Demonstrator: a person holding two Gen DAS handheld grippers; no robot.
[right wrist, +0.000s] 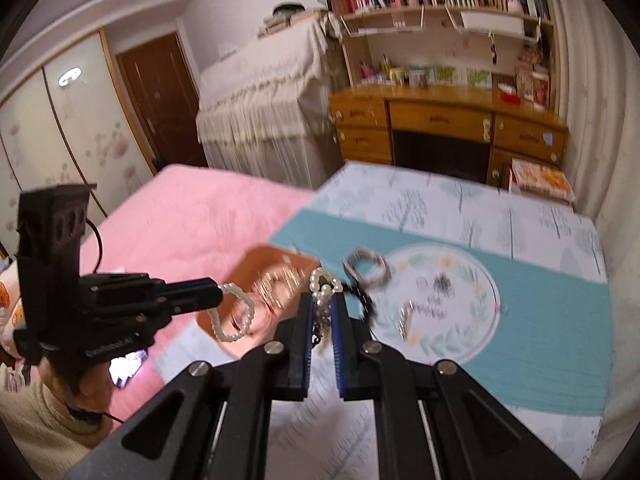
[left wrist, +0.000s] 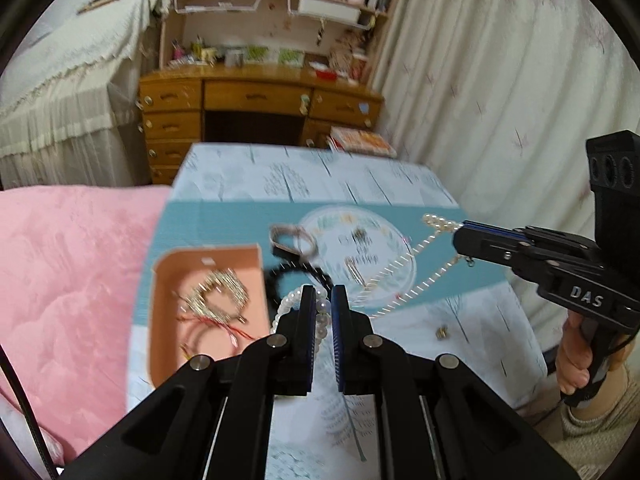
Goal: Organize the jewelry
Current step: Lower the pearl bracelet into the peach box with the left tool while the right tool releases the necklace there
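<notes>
Jewelry here is mostly pearl strands, and both grippers have a bit of one. Left gripper (left wrist: pixel 320 292) is clenched on a white pearl bracelet (left wrist: pixel 289 307), with beads bunched between the fingers; from the right wrist view that bracelet (right wrist: pixel 232 312) dangles as a loop over the peach cardboard tray (right wrist: pixel 280 258). Right gripper (right wrist: pixel 322 300) is pinched on the clustered end of a long pearl-and-chain necklace (right wrist: pixel 325 280), and in the left view the rest of that necklace (left wrist: pixel 404 268) trails down slack to the surface. My guess is both are light, floppy and slick: round beads roll under the pads, so grabbing across several beads beats grabbing one, and the thin chain part could snag or snap if yanked. Further out, the tray already holds a gold sparkly bangle (left wrist: pixel 220 292) and red cord pieces. A black beaded bracelet (left wrist: pixel 296 276) and a brownish ring-shaped bracelet (left wrist: pixel 292 240) lie on the teal patterned tablecloth (left wrist: pixel 200 224), beside a small gold earring (left wrist: pixel 441 332).
</notes>
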